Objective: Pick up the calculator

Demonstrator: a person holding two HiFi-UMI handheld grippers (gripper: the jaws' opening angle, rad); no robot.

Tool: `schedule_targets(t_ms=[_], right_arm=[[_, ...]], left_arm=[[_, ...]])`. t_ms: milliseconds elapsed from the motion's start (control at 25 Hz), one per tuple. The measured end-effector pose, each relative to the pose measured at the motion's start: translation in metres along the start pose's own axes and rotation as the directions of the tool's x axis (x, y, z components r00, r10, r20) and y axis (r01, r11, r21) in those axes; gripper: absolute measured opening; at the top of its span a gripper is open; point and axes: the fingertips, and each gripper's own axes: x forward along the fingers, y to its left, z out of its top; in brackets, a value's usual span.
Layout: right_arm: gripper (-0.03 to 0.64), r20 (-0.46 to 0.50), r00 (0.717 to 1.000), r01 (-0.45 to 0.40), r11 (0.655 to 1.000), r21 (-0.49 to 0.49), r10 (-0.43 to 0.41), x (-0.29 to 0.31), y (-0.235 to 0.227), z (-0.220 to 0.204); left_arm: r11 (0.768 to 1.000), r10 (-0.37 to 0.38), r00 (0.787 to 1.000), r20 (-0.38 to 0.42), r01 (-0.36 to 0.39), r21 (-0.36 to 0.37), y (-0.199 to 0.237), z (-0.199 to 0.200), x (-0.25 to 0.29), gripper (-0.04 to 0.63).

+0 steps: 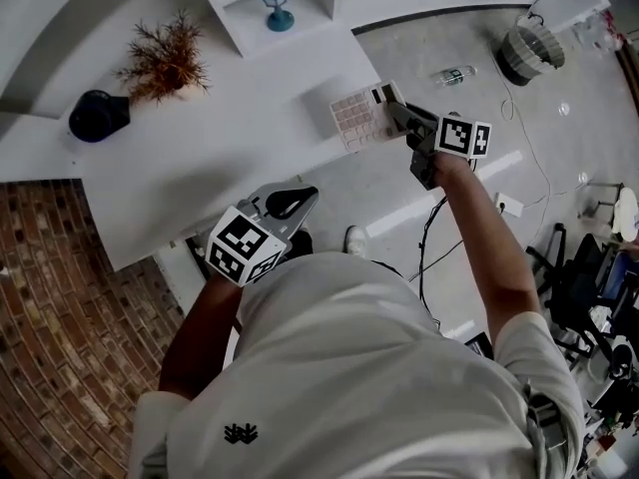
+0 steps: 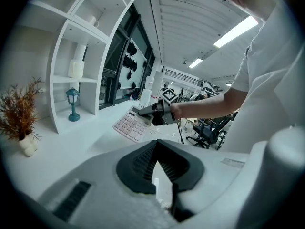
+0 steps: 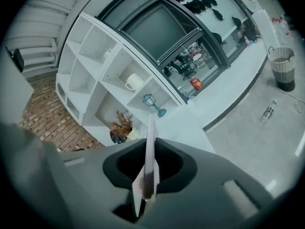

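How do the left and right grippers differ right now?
The right gripper is clamped on the calculator; the left gripper holds nothing, jaws together. The right gripper is stretched out at arm's length; the left gripper sits close to the person's body. Both point toward the white table.

Looks like an open-plan office or lab floor with a showroom-style front. Long white curved counter, white open-cubby shelf unit with decor, ceiling strip lights, black wheeled office chairs, grey concrete floor, dark glass partition wall.
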Motion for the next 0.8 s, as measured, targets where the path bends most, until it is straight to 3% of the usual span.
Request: schedule_targets(t_ms=[800], right_arm=[[0.064,-0.028,0.998,-0.063,0.996,-0.068,0.061,-0.137,0.001,-0.015]], left_arm=[[0.999,0.05,0.999,0.014,-0.049,-0.004,-0.11,-0.009,0.043,0.006]])
